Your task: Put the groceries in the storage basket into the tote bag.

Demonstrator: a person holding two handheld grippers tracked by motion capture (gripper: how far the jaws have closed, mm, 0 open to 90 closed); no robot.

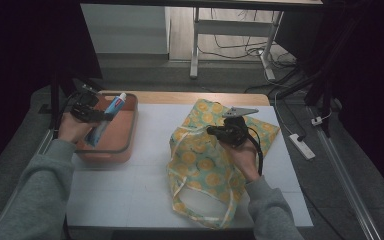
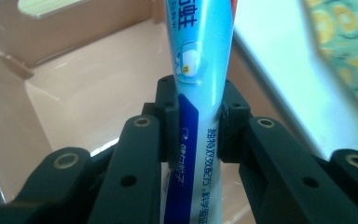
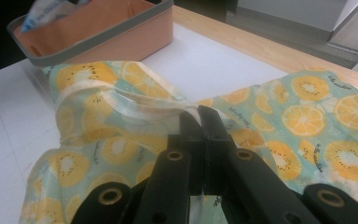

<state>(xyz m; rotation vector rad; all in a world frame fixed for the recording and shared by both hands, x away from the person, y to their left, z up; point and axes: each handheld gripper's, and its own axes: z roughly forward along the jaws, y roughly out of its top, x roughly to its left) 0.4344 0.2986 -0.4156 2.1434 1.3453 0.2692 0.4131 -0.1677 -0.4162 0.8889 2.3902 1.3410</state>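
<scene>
At the left of the high view we see our left gripper [image 1: 91,114] clamped on a blue-and-white plastic toothpaste tube [image 1: 106,120], which hangs over the salmon-pink plastic tray [image 1: 130,131] rather than lying in it. In the left gripper view the tube [image 2: 199,107] runs up through the centre of the frame, squeezed between the two black jaws partway along its length, with the tray's floor [image 2: 88,88] behind it at upper left.

In the centre of the high view our right gripper [image 1: 230,131] sits on the green cloth tote bag printed with orange citrus slices [image 1: 200,160]. In the right gripper view its jaws are closed together at lower centre, pinching a fold of the bag's cream-edged rim [image 3: 135,107]; the tray [image 3: 121,32] stands at upper left of that frame, with the tube [image 3: 46,9] blurred above it.

We count one tube, one tray, one bag and two grippers, all over one white table [image 1: 145,185].

The tube is light blue with a darker blue band down one side, a small picture, rows of printed characters, and a red-and-white end pointing to the upper right in the high view. The bag lies crumpled, its two cream handles trailing toward the bottom of the frame.
</scene>
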